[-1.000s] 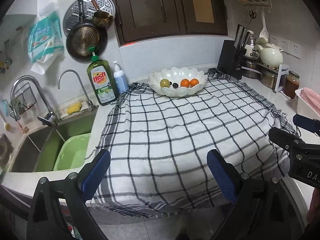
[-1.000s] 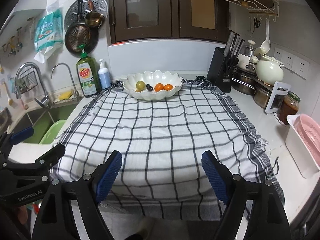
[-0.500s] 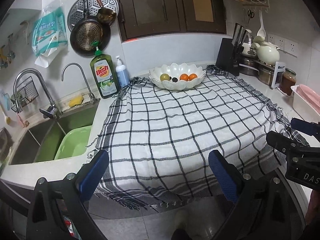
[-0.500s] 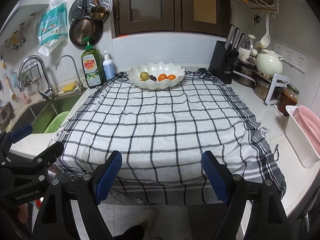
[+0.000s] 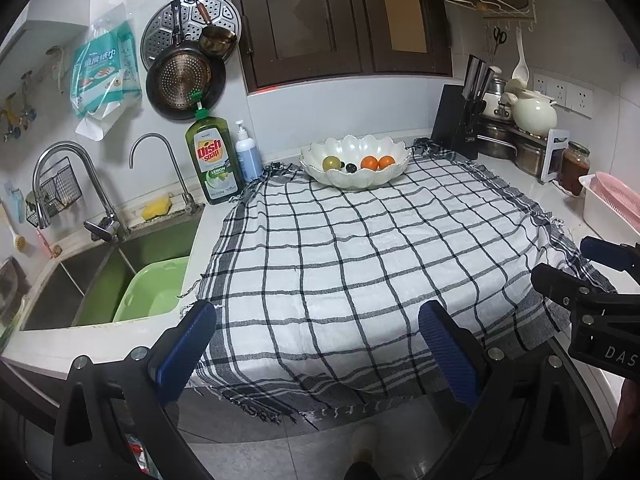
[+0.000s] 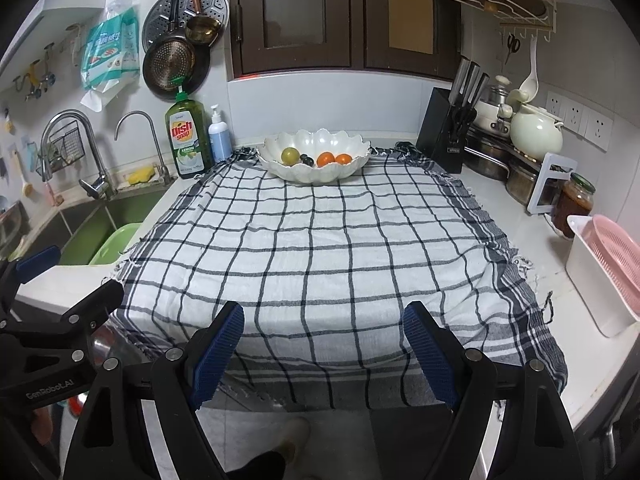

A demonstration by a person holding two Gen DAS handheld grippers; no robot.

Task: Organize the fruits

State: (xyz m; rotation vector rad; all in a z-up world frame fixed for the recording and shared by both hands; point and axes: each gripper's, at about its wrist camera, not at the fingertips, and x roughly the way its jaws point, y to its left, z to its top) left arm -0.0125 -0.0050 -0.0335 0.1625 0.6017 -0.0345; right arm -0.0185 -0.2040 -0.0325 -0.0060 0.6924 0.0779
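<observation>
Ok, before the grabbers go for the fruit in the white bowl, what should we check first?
1. Left gripper open, nothing held: ok.
2. Right gripper open, nothing held: ok.
3. White bowl upright on the checked cloth: ok.
4. Fruit in the bowl, green one and two orange ones: ok.
5. Small dark fruits, how many: cannot tell.
6. Grippers close enough to grab: not ok, both sit off the counter's near edge.

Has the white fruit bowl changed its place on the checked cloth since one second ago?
No. The white fruit bowl sits on the same far edge of the checked cloth, right of the dish soap bottle; only the cameras pulled back.
</observation>
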